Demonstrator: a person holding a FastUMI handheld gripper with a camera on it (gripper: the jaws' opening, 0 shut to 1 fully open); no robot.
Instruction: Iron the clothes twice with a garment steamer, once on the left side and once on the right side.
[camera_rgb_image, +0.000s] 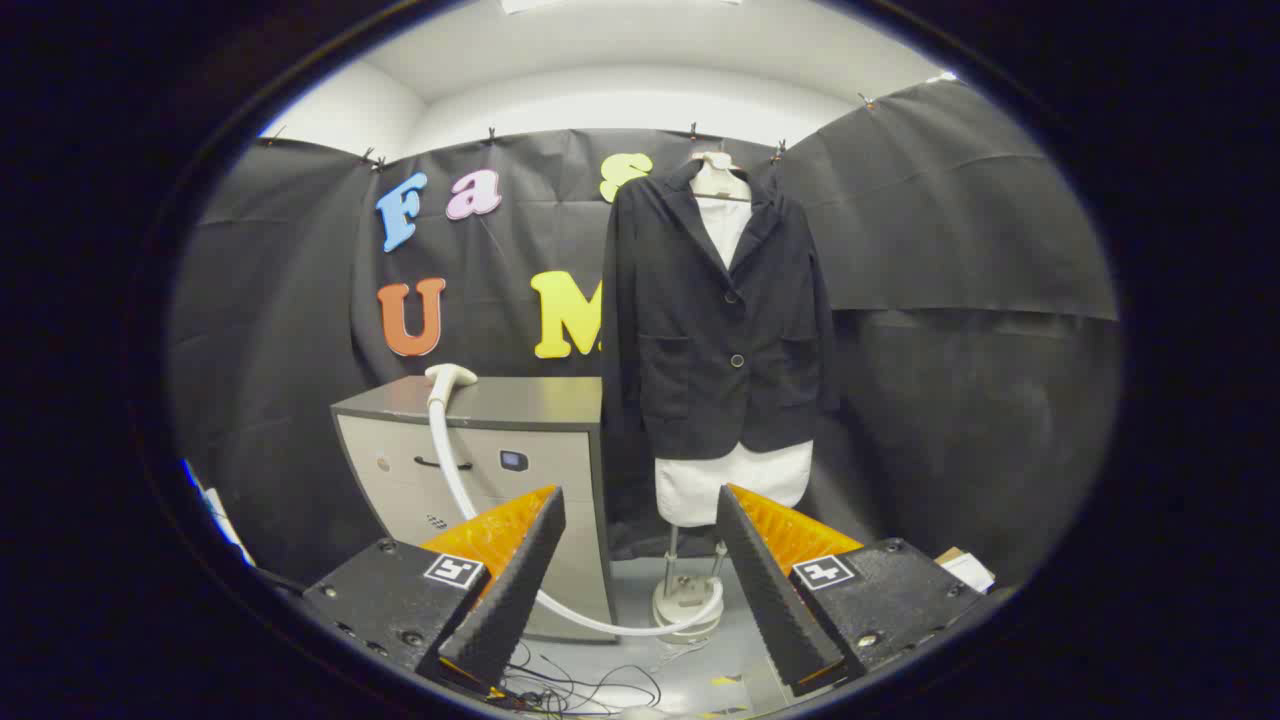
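Gripper (640, 520): its 2 fingers stand wide apart with nothing between them, well short of the clothes.
Floor (700, 670): grey, with thin dark cables (580, 690) lying just ahead of the fingers.
Steamer base (688, 605): white, on the floor beyond the gap between the fingers, under the clothes.
Hose (450, 460): white, curving from the base up past the cabinet front.
Steamer head (450, 377): white, resting on top of the cabinet (500, 450).
Black jacket (715, 320): hanging over a white shirt (735, 480) against the booth wall, right of the cabinet.
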